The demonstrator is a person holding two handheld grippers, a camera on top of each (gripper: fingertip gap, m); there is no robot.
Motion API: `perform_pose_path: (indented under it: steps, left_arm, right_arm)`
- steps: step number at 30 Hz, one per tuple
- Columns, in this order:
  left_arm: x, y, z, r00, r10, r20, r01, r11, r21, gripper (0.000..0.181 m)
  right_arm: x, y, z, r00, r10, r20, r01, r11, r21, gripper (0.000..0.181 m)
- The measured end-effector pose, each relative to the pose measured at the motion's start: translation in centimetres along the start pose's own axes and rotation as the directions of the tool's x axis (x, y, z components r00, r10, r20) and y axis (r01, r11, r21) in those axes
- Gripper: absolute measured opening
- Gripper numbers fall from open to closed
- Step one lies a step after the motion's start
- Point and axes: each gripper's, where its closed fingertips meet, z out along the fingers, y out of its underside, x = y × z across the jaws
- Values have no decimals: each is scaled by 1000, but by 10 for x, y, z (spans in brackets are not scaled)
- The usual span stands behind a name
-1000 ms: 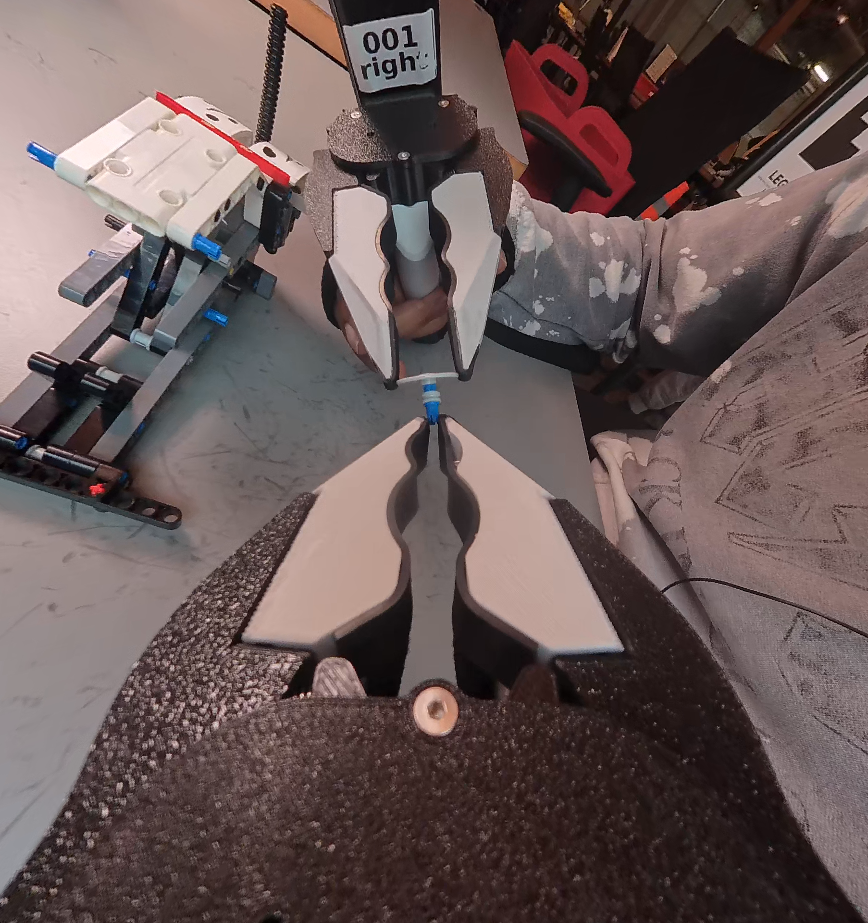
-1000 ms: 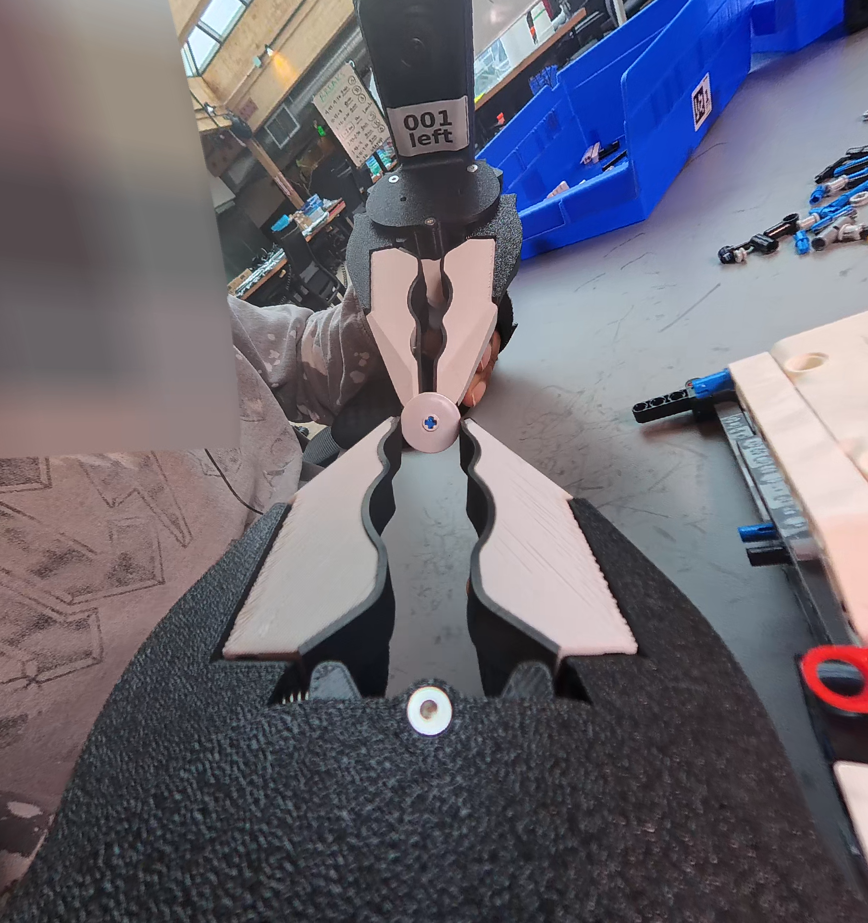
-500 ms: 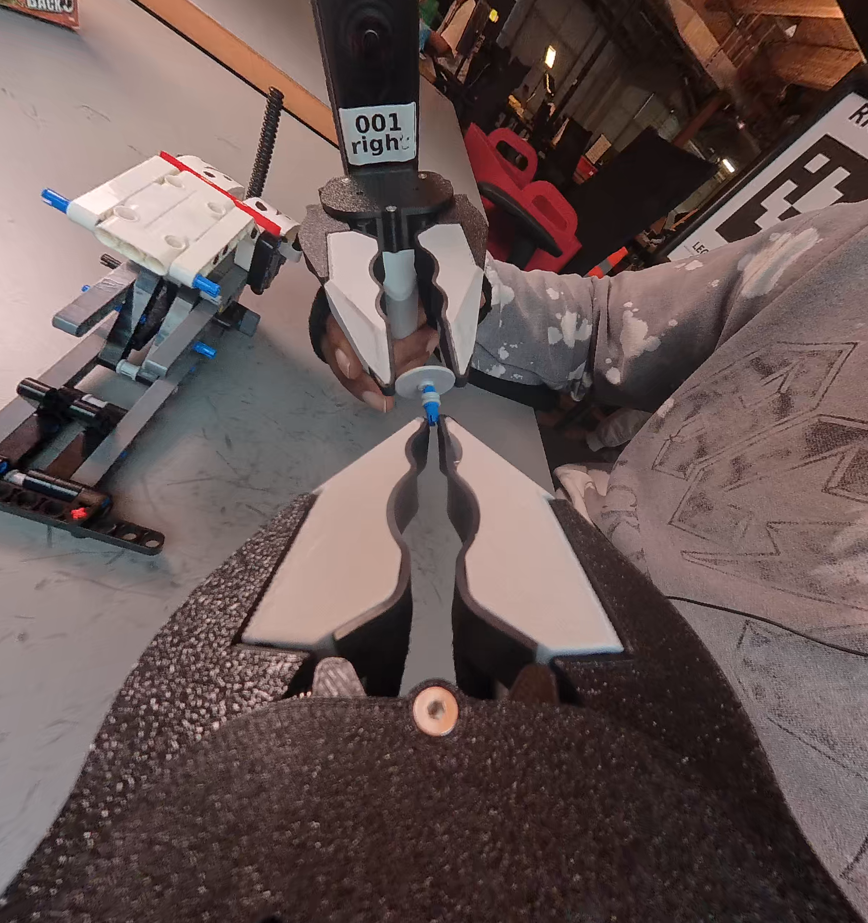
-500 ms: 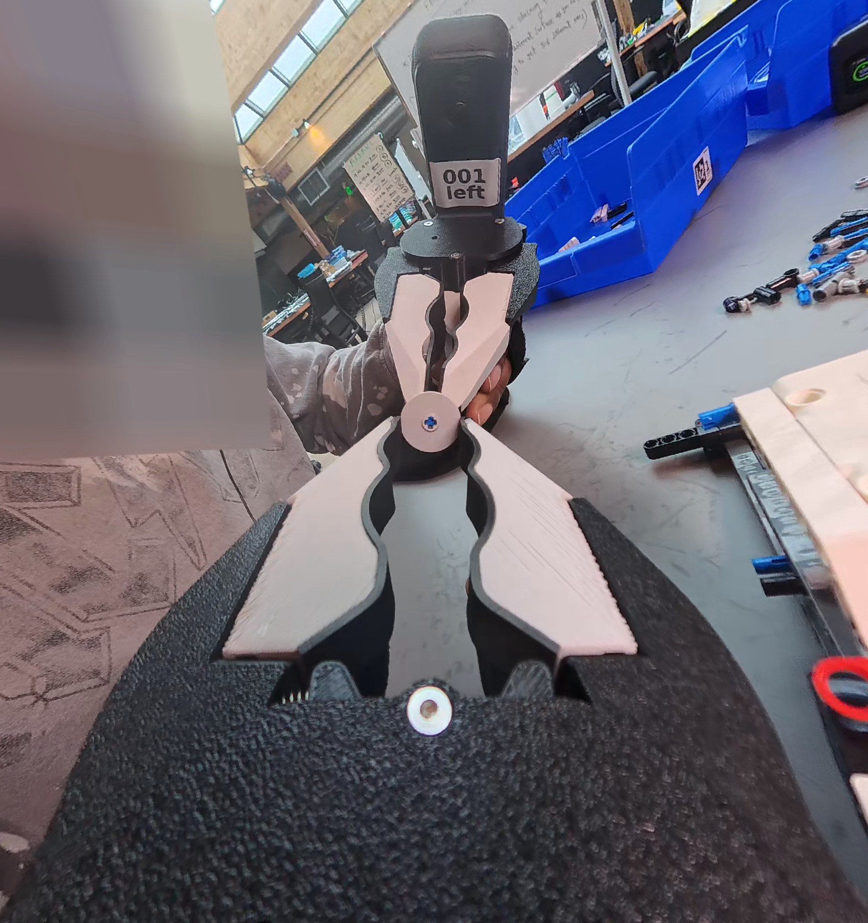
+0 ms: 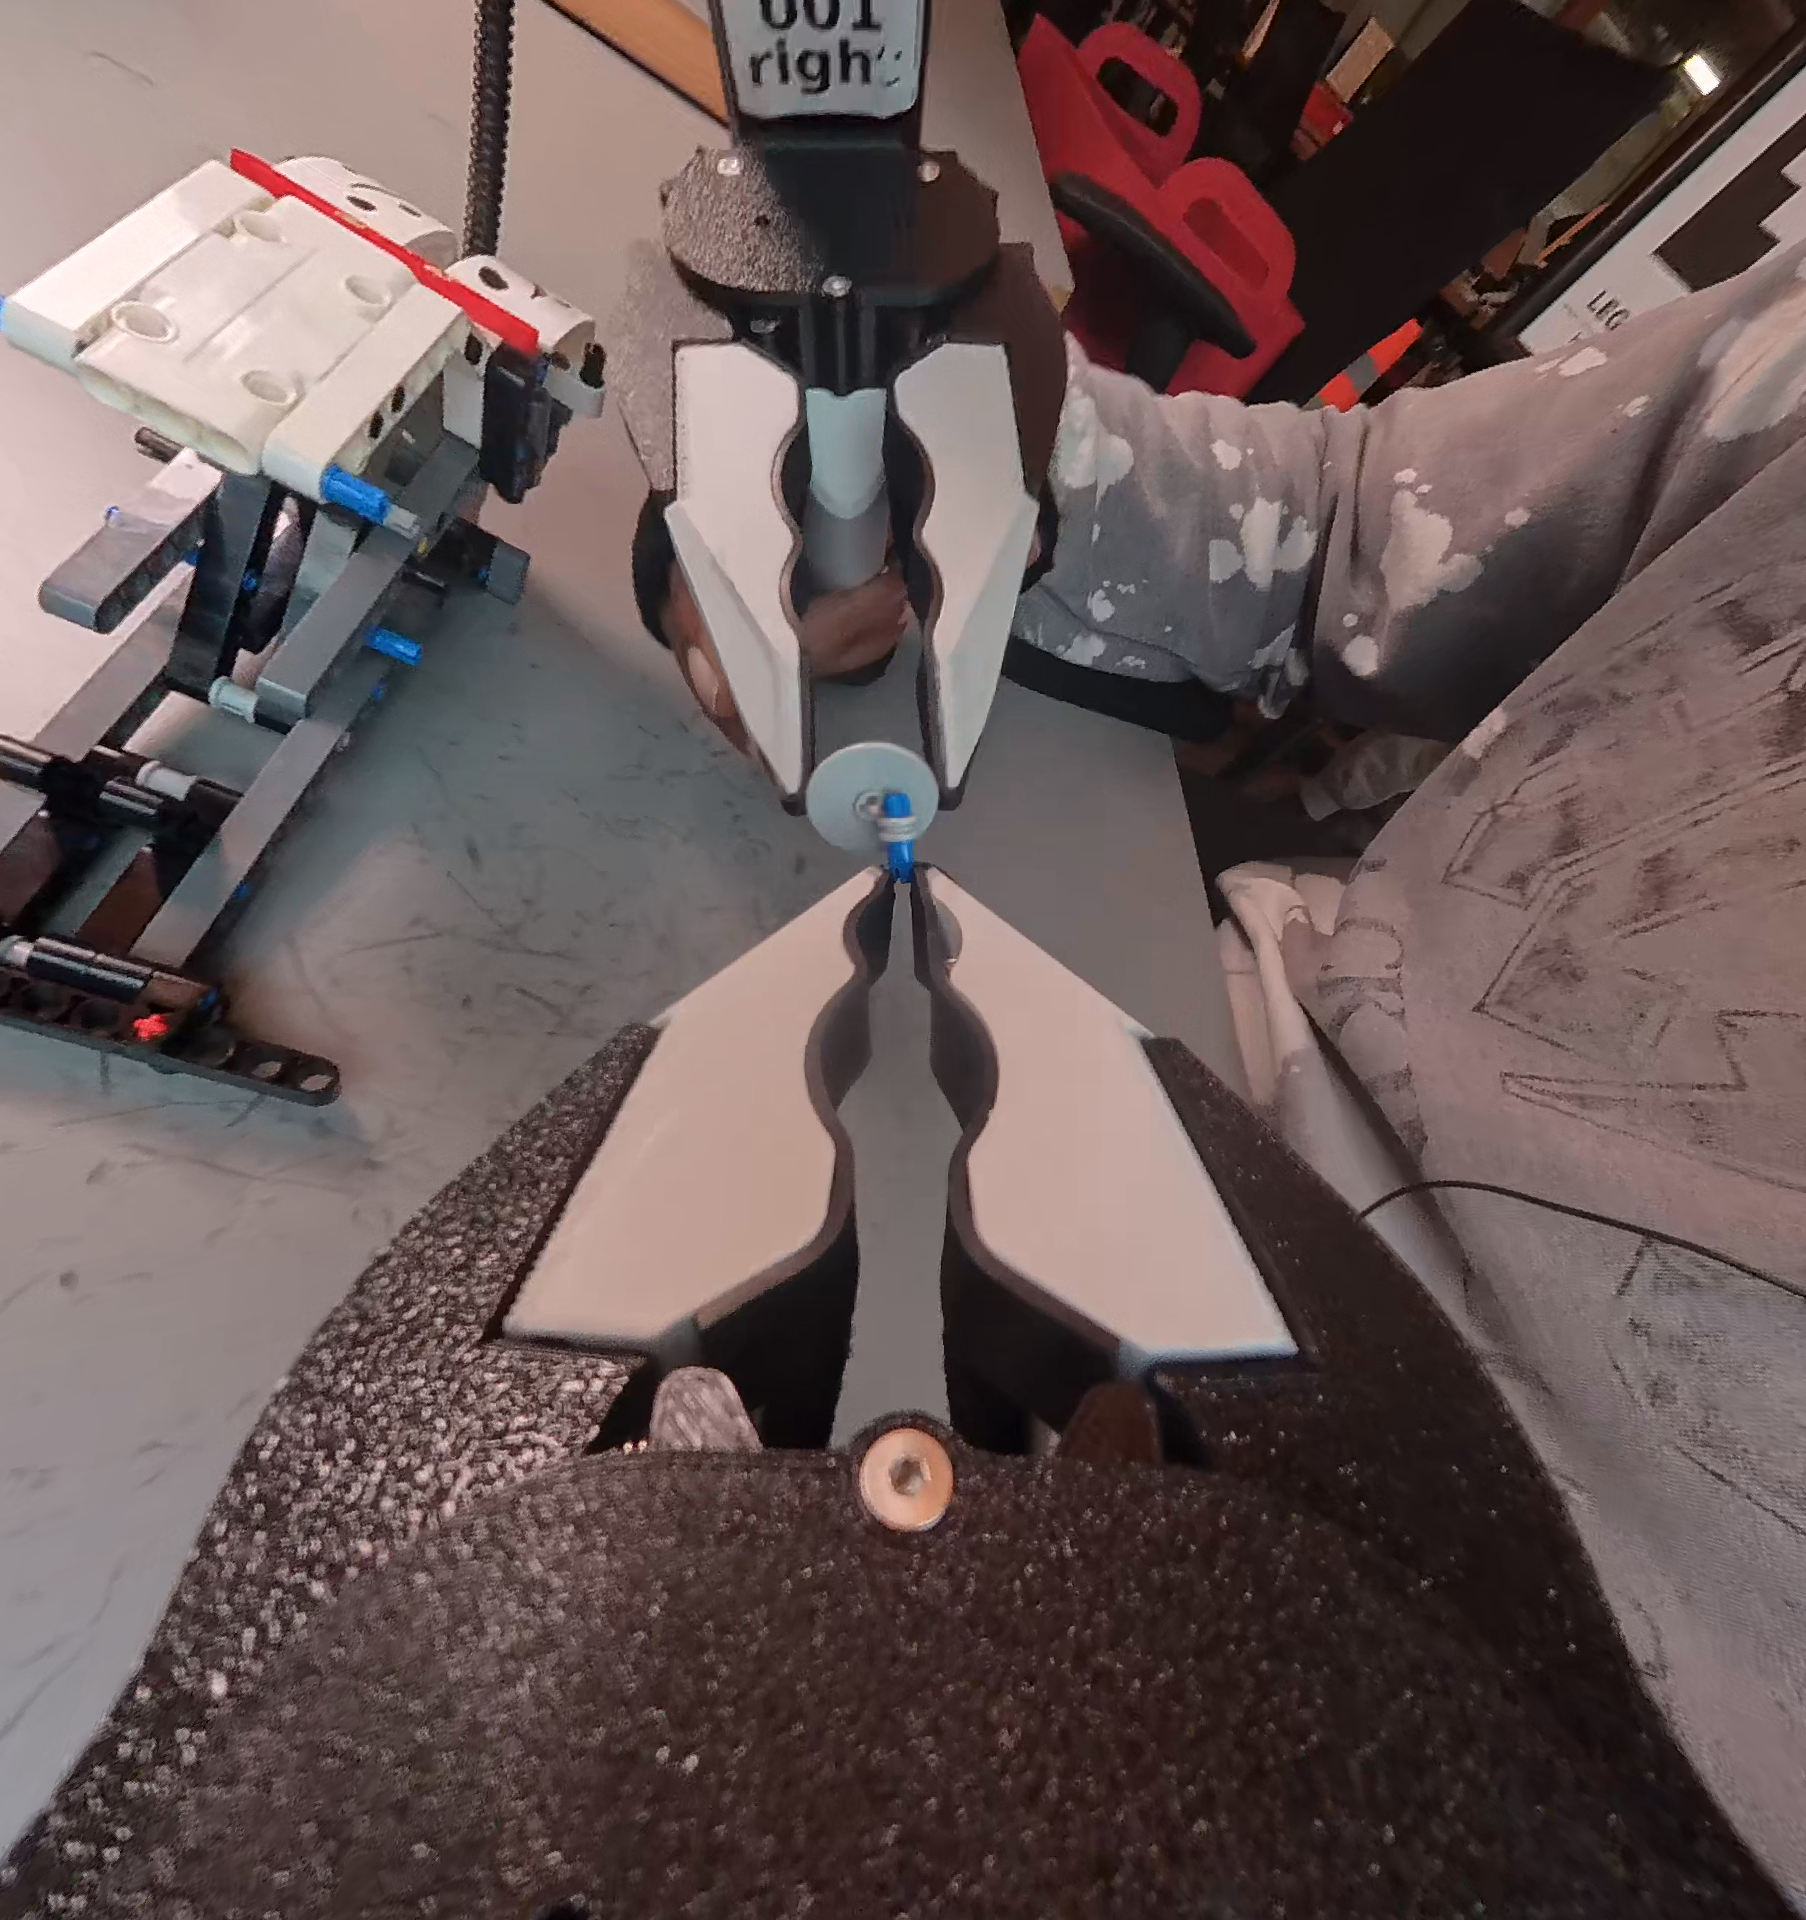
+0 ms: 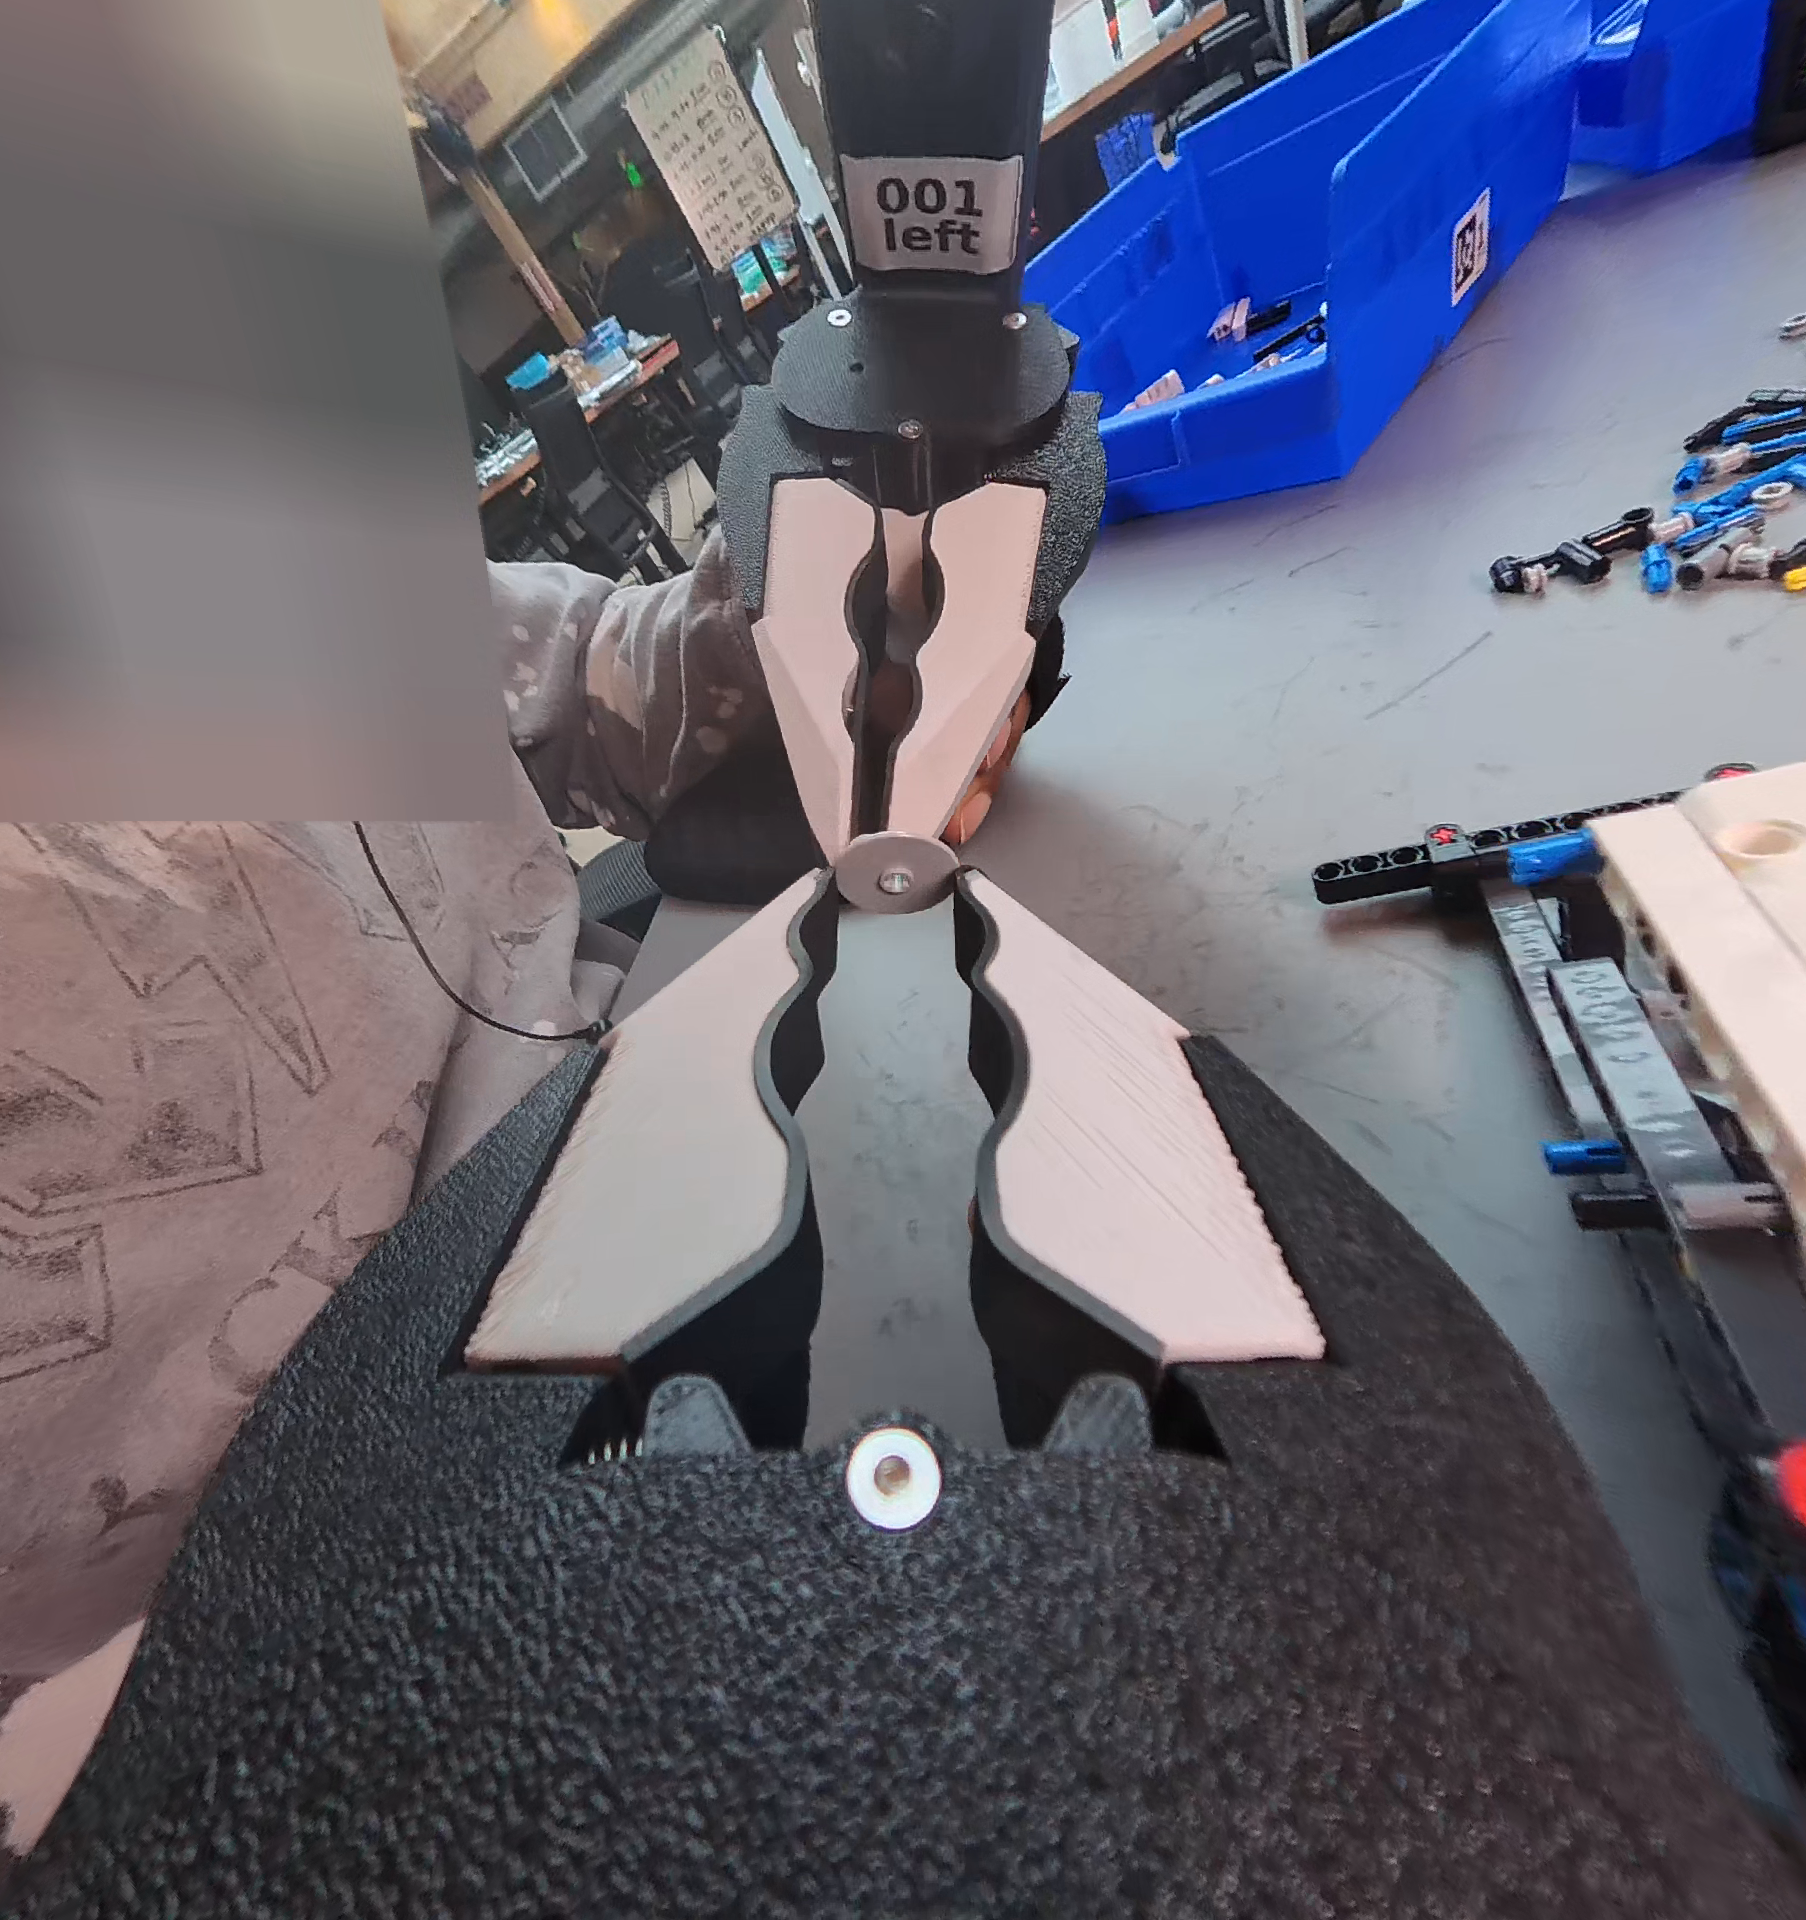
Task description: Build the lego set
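My left gripper (image 5: 901,883) is shut on a small blue pin (image 5: 896,844) with a grey collar, held tip forward. My right gripper (image 6: 897,881) faces it and is shut on a round grey disc (image 6: 920,858), gripped by its rim. In the left wrist view the right gripper (image 5: 874,805) holds the disc (image 5: 839,796) face on, and the pin's tip touches it beside the centre hole. The left gripper (image 6: 883,836) shows just behind the disc in the right wrist view. The half-built lego model (image 5: 255,343), white on top with a red strip, stands on the table to the left.
The model's black beams and white panel (image 6: 1730,966) lie close at the right. Blue bins (image 6: 1325,312) stand at the back, with several loose blue and black parts (image 6: 1751,520) on the grey table (image 5: 483,831). A person's grey sleeve (image 5: 1294,520) and torso fill the near side. The tips of both grippers are at nearly the same place.
Both grippers have moved closer together and the disc has tilted. The blue tip that showed in the disc's centre hole in the right wrist view no longer shows there.
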Motion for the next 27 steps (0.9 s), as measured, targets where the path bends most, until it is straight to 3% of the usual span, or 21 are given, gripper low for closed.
perform_pose_path:
  steps: [4, 10, 13, 22, 27]
  left_arm:
    - [-20, 18, 2, 990, 57, 128, -43, 993, -110, 3]
    - [-21, 23, 6, 988, 77, 133, -58, 988, -143, 3]
    - [-27, 22, 4, 984, 74, 161, -53, 989, -136, 3]
    - [-33, 25, 2, 982, 73, 176, -48, 989, -142, 4]
    - [-30, 25, 3, 984, 82, 155, -60, 987, -146, 4]
  right_arm:
    - [2, 8, -3, 998, -41, -37, 38, 997, -67, 22]
    - [11, 28, -2, 976, -169, -140, 138, 968, -210, 22]
    - [21, 45, 1, 943, -275, -190, 202, 922, -331, 22]
    - [27, 59, 7, 886, -410, -218, 276, 843, -462, 22]
    - [33, 66, -2, 845, -487, -219, 252, 725, -641, 22]
